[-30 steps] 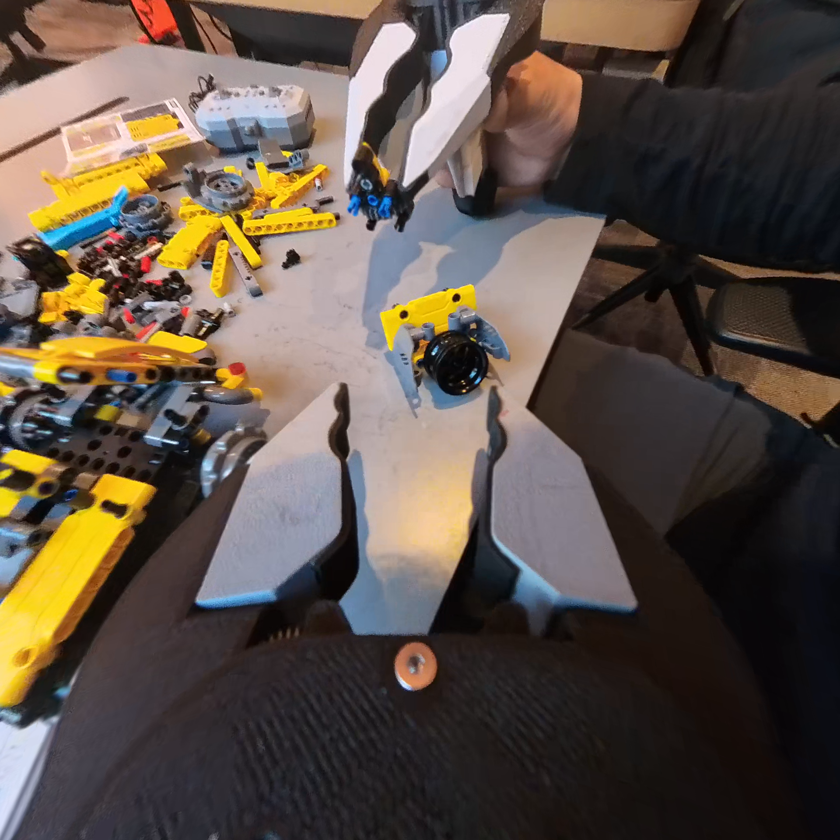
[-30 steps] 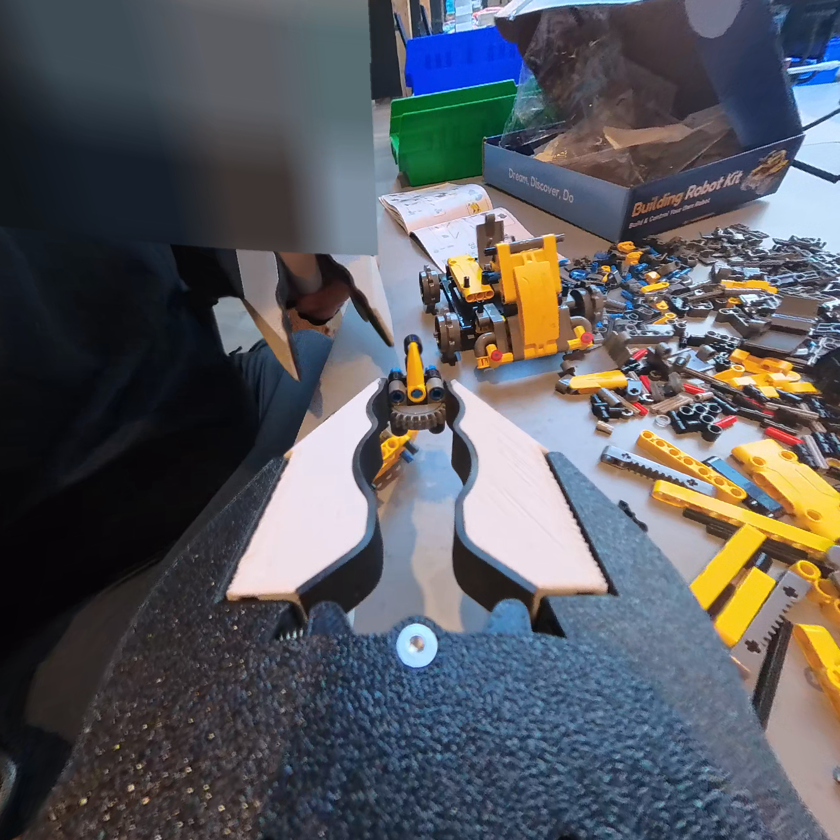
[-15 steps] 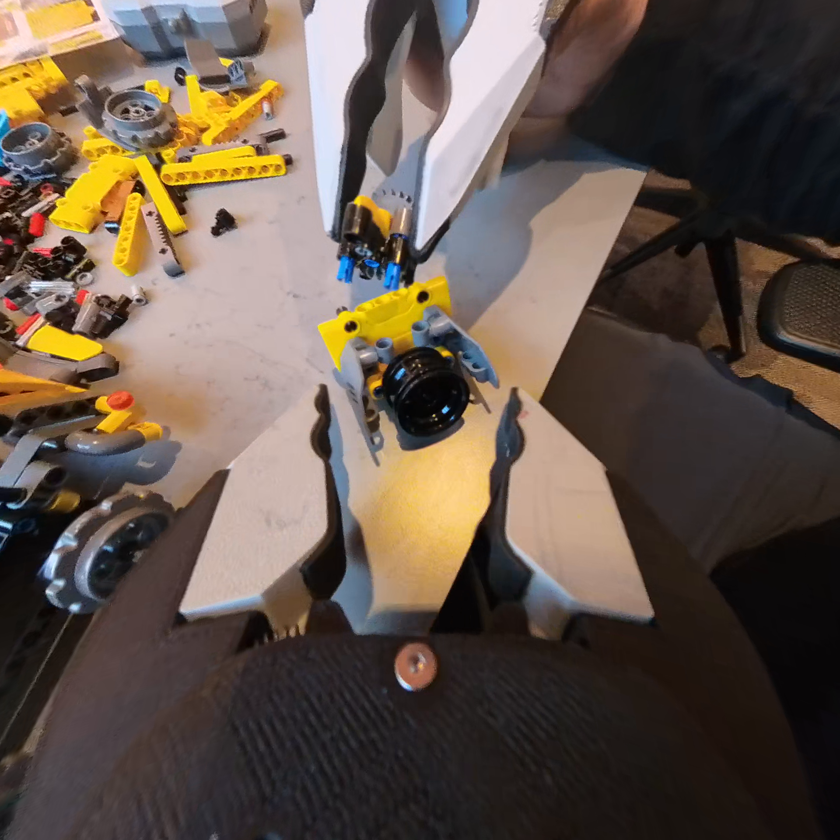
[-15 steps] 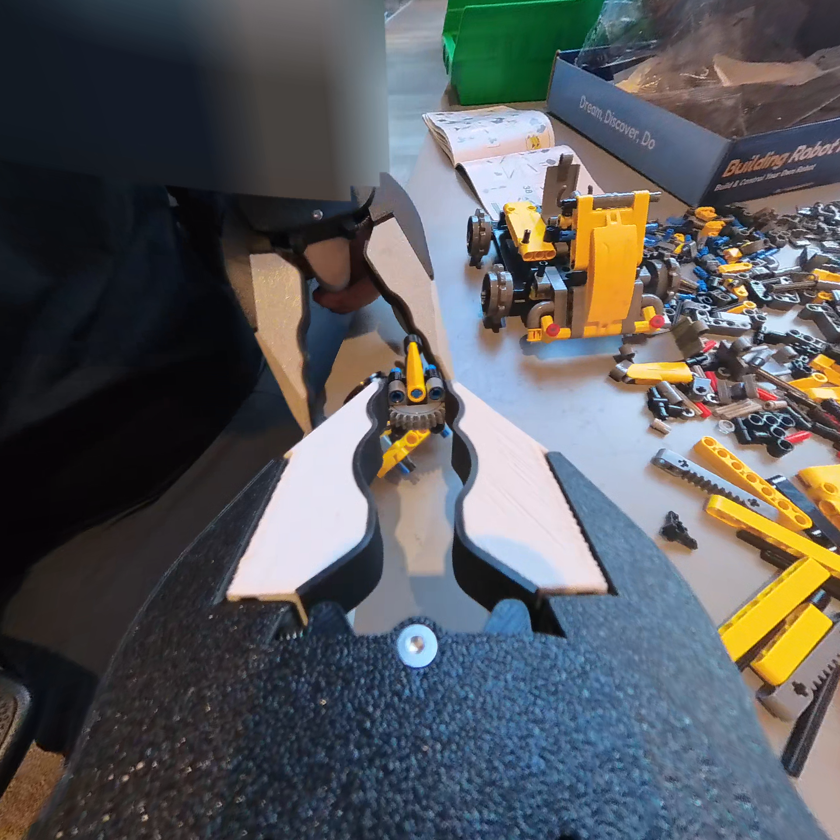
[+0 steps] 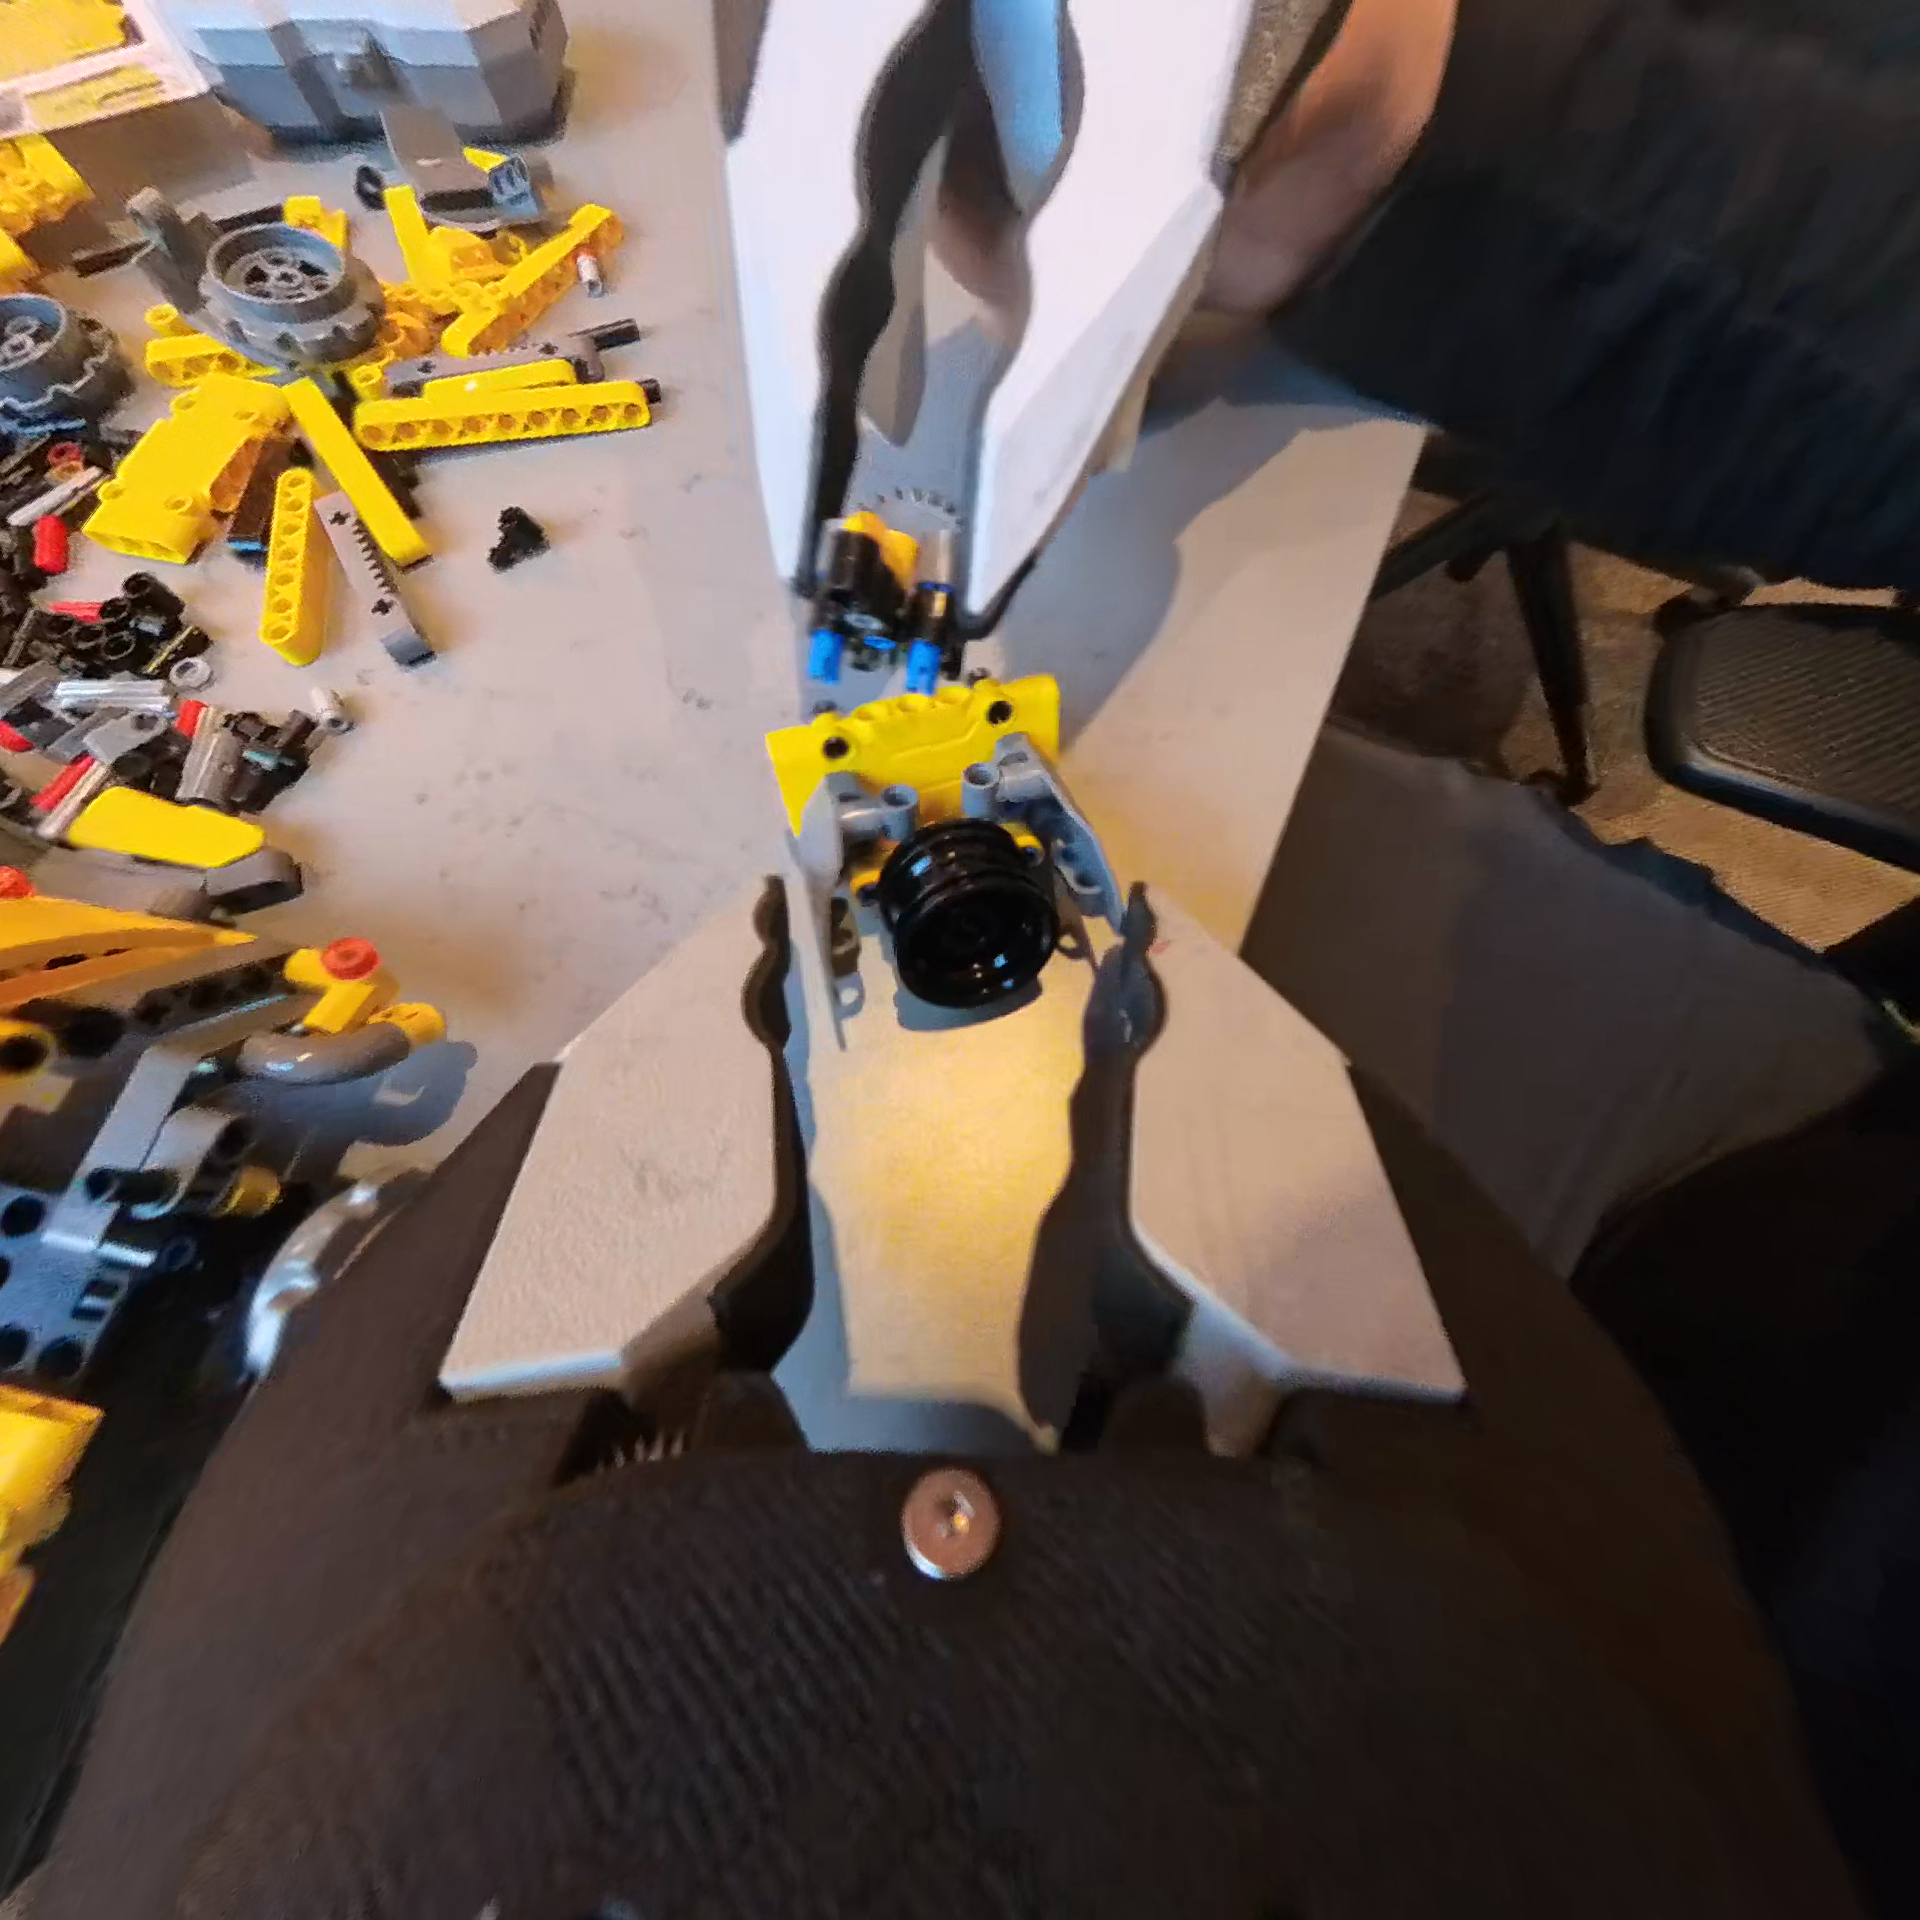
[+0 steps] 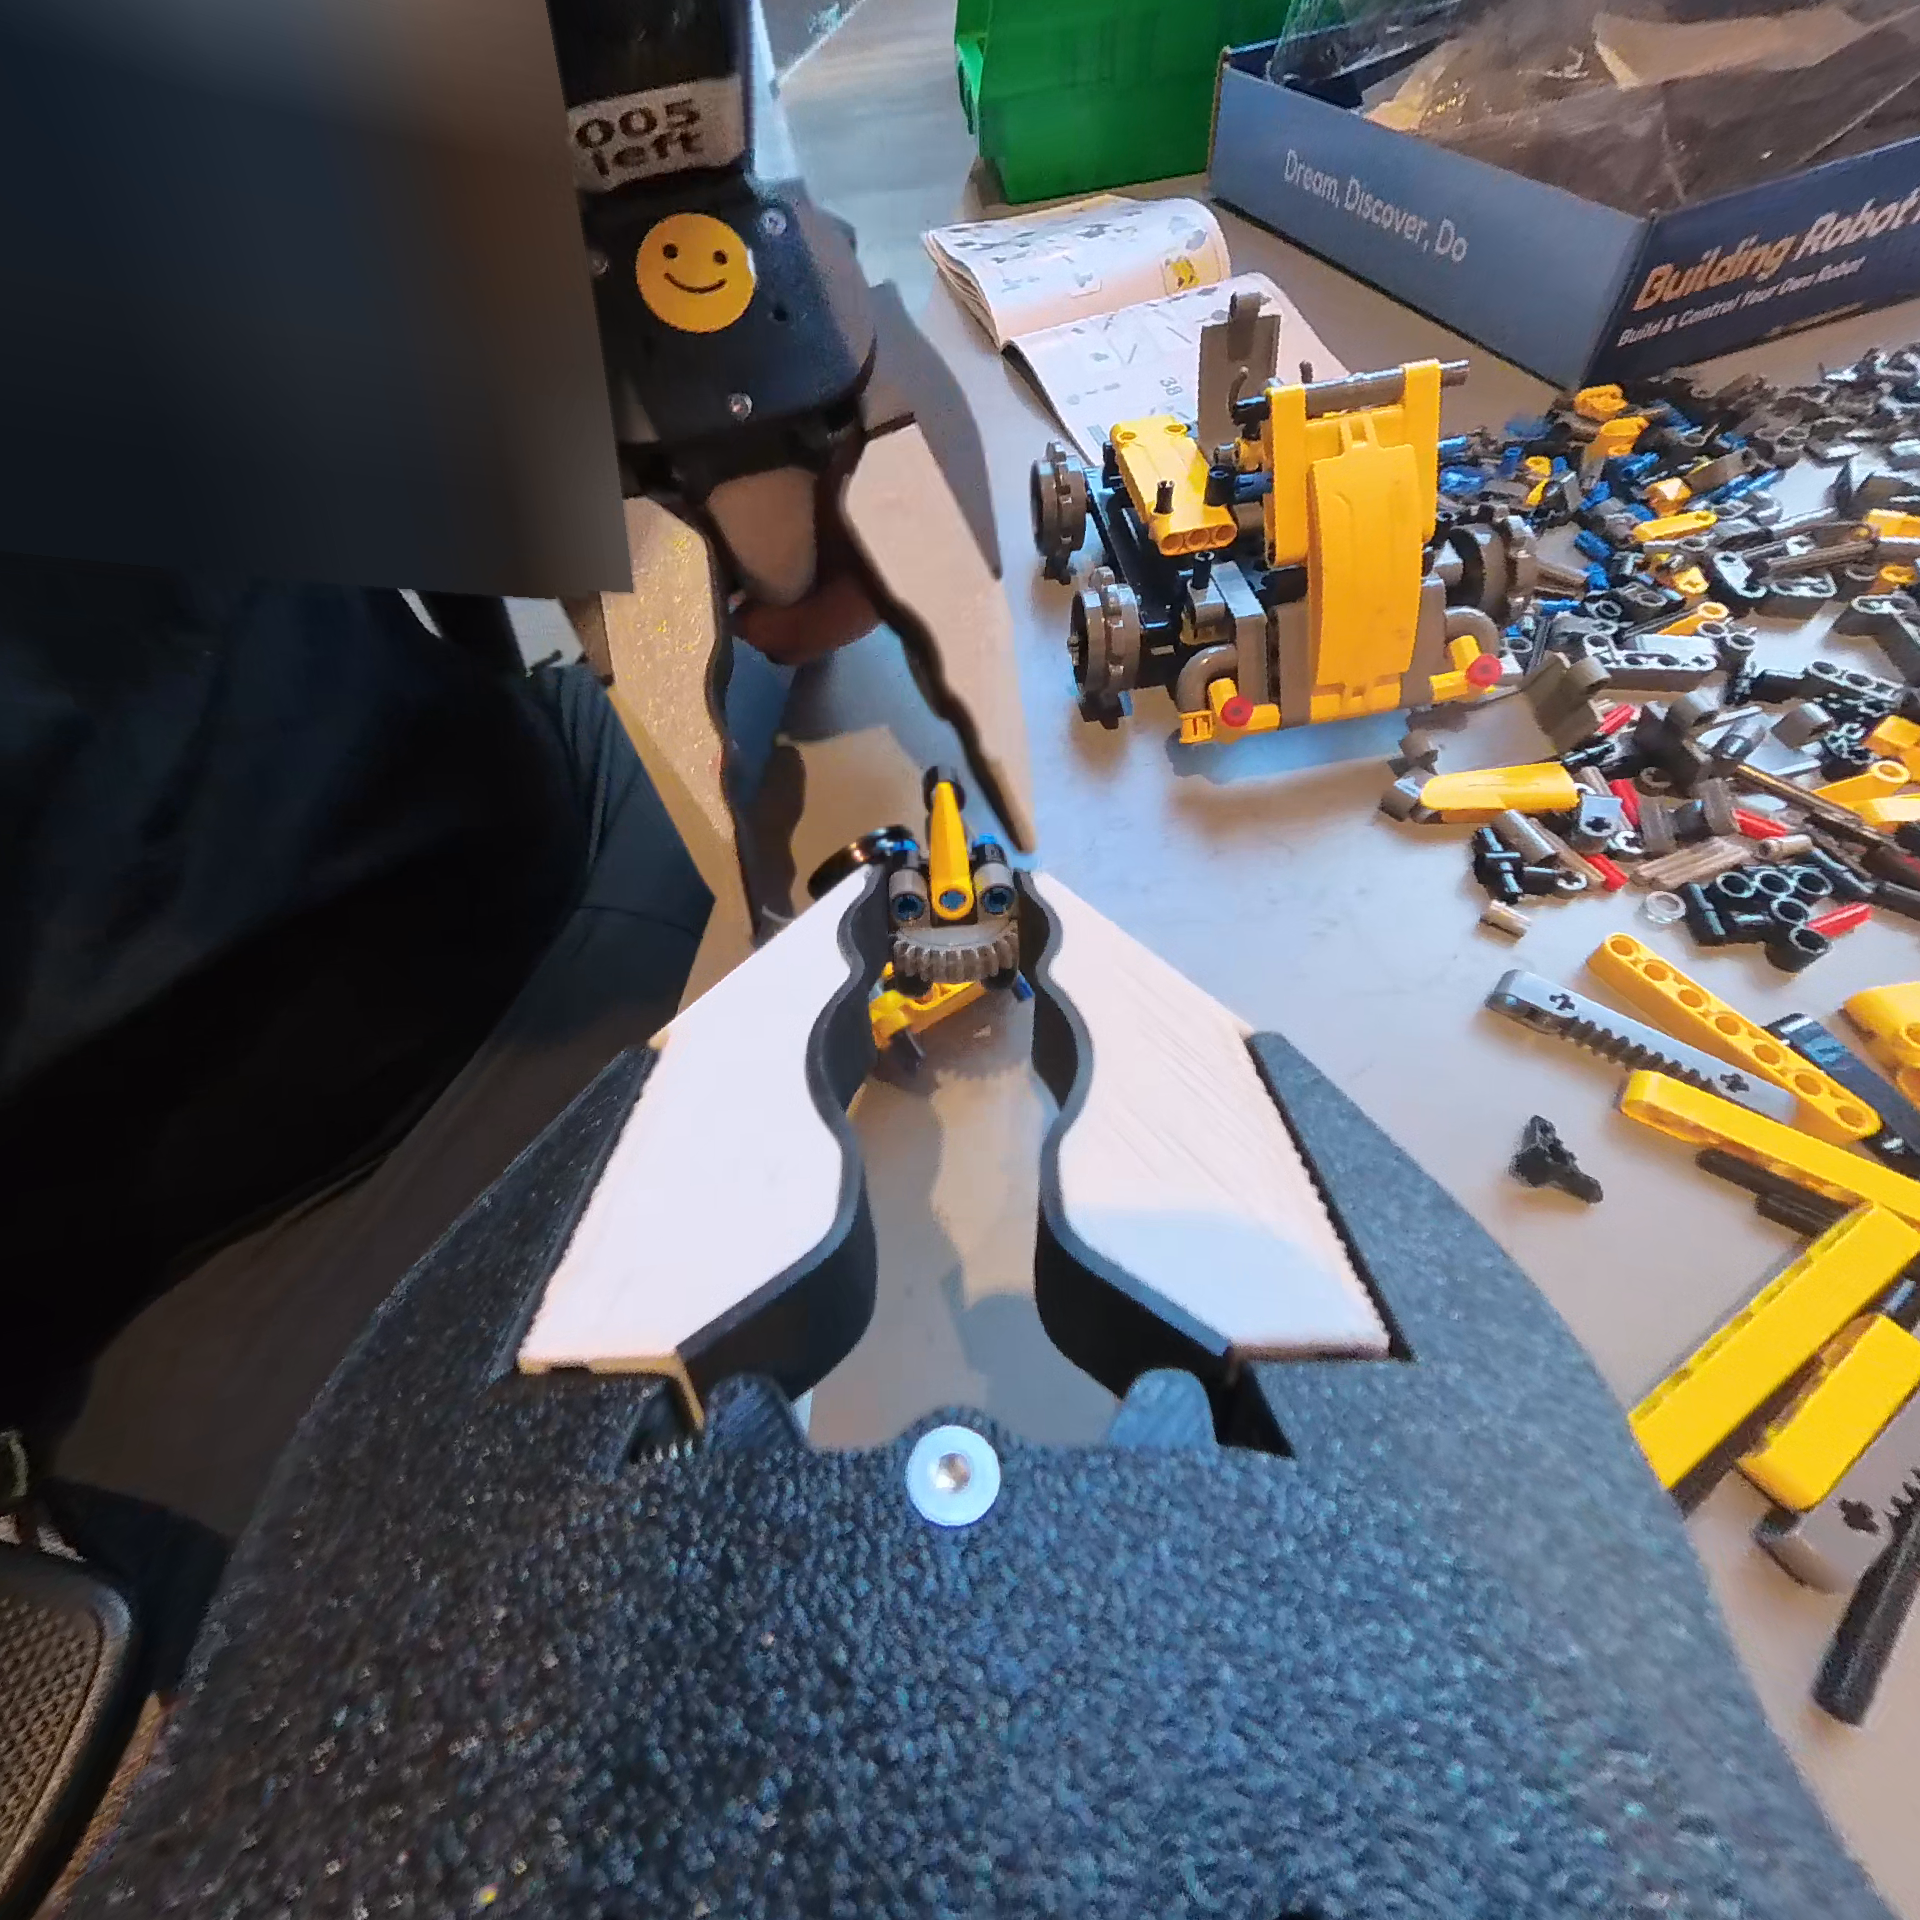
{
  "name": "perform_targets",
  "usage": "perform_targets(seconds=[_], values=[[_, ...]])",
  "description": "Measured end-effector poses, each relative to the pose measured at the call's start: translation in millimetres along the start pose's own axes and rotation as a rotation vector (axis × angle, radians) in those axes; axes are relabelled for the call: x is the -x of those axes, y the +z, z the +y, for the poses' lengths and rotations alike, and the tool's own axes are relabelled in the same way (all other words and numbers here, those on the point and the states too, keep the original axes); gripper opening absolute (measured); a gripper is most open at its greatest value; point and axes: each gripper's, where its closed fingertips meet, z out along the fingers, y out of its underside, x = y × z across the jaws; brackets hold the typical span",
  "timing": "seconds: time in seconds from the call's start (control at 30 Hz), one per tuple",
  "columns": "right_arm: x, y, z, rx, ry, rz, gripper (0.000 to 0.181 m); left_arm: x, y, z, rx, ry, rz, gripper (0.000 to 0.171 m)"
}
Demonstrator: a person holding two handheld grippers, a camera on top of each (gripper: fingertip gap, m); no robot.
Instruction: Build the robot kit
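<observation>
A small assembly (image 5: 940, 821) with a yellow panel, grey side plates and a black wheel hub sits on the grey table (image 5: 582, 790) near its right edge. My left gripper (image 5: 954, 914) is open, with its fingertips on either side of the hub end, close to the grey plates. My right gripper (image 5: 894, 623) comes down from above, shut on a small gear piece (image 5: 878, 582) with blue pins. The pins sit just above the yellow panel. In the right wrist view my right gripper (image 6: 948, 894) holds the gear piece (image 6: 951, 920). The left gripper's fingers (image 6: 935, 675) stand just beyond it.
A partly built yellow vehicle (image 6: 1299, 582) stands mid-table, with loose yellow, grey and black parts (image 6: 1714, 727) spread to its right. An open booklet (image 6: 1091, 281), a blue box (image 6: 1558, 208) and a green bin (image 6: 1091, 94) lie behind. The table edge (image 5: 1340, 644) borders a person's leg (image 5: 1507, 997).
My right gripper has come down with the gear piece from high above the table to just over the yellow panel. My left gripper has moved forward until its open fingers flank the wheel assembly.
</observation>
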Motion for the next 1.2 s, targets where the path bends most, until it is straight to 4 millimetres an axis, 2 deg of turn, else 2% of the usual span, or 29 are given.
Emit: perform_targets(seconds=[0.07,0.13,0.2,0.3,0.43,0.7,0.97,1.2], values=[[-0.5,1.3,1.7,0.013,0.022,-0.009,0.024,4.3,-2.8,-0.8,-0.003,-0.020,0.002,0.071],[-1.3,1.8,2.3,0.016,0.039,-0.014,0.024,-7.2,-4.2,-5.8,-0.003,-0.027,0.042,0.082],[-1.7,1.2,1.5,0.009,0.058,-0.022,0.024,-10.0,-3.7,-9.1,0.006,0.022,0.001,0.084],[-0.7,0.1,-0.3,-0.006,0.104,-0.055,0.024,0.6,2.1,-4.2,0.044,0.066,-0.066,0.081],[1.1,1.2,1.0,0.006,0.102,-0.061,0.024,-0.8,14.0,10.4,0.125,0.036,0.011,0.065],[6.9,4.8,2.8,0.051,0.047,-0.045,0.024,6.9,16.2,11.4,0.151,0.097,0.076,0.064],[8.4,2.4,-3.3,0.205,-0.003,0.011,0.024,8.0,18.3,2.9,0.110,0.106,0.081,0.071],[4.0,8.5,9.7,0.401,-0.039,0.010,0.024,10.0,20.9,7.1,0.133,0.127,0.090,0.065]])
